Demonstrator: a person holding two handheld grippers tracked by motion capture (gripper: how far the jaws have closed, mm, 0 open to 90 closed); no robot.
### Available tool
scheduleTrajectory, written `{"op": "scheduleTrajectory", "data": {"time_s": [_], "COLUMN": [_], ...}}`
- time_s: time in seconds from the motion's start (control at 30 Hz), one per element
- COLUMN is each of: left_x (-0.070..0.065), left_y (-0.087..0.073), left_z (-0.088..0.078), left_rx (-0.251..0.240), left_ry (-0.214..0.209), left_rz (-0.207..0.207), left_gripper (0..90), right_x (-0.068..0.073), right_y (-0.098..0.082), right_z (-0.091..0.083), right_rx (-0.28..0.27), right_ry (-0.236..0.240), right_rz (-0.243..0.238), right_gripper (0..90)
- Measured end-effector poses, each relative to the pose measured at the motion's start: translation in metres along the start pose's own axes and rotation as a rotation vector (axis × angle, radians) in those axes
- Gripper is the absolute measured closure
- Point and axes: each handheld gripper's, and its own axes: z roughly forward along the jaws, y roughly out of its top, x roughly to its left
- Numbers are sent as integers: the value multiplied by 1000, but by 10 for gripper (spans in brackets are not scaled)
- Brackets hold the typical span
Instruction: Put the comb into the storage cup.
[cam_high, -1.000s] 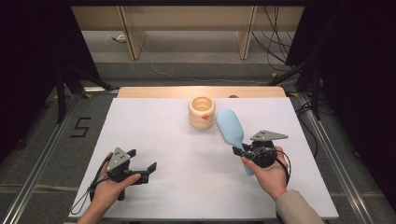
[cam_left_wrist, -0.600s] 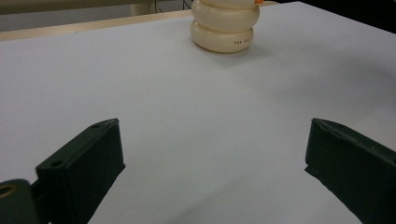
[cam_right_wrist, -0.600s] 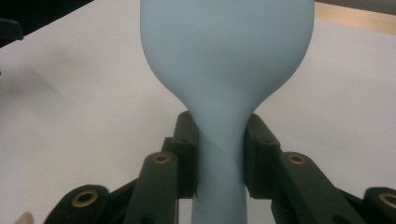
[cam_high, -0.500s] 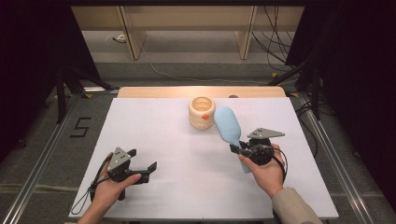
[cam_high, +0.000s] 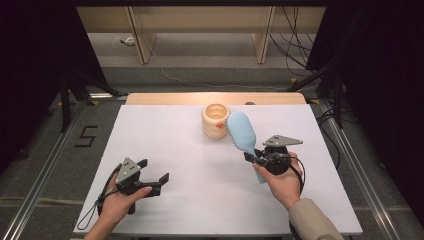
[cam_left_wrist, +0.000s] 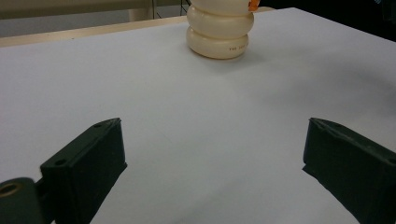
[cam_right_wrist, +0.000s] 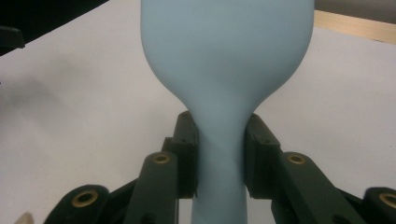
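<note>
Right gripper (cam_high: 254, 158) clamped on the neck of a light blue hairbrush (cam_high: 243, 135), both pads pressed against the narrow part just below the head (plain in the right gripper view, where the black jaws flank the handle on either side). Brush (cam_right_wrist: 224, 56) raised off the white table (cam_high: 200, 200), head tilted up and away from the person, bristles facing down and toward the left. Handle end sticking out below the right hand (cam_high: 285, 182), over the tabletop. Head of the brush just beside a cream ribbed holder (cam_high: 215, 120), at its right; touching or merely close, cannot tell from above. Holder upright near the far edge of the white sheet, open at the top, with a small orange spot on its side.

Left gripper (cam_high: 154, 176) held low over the near-left part of the table, well apart from the brush and the holder. Jaws spread wide with nothing between them (bare white surface in the gap, seen in the left gripper view). Same ribbed holder (cam_left_wrist: 219, 30) standing farther off ahead of those jaws, small dark lettering on its lower ring. Left hand (cam_high: 120, 200) wrapped around the gripper body, cable trailing toward the near edge. Grey three-cornered plate on top of each gripper.
</note>
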Motion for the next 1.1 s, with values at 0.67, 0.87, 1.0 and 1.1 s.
{"op": "scheduleTrajectory", "data": {"time_s": [0.67,0.87,1.0,1.1], "left_x": [-6,-6,-8,-11], "left_y": [4,6,10,11], "left_z": [1,3,3,5], "left_rx": [-32,2,6,12], "left_ry": [0,2,-12,-25], "left_rz": [-2,-9,-14,-1], "left_gripper": [56,43,22,0], "right_x": [6,8,9,11], "right_y": [7,8,10,11], "right_z": [9,12,13,14], "right_rx": [-12,-11,-13,-16], "right_ry": [11,17,17,18], "right_rz": [-6,-10,-9,-8], "right_gripper": [704,704,704,704]}}
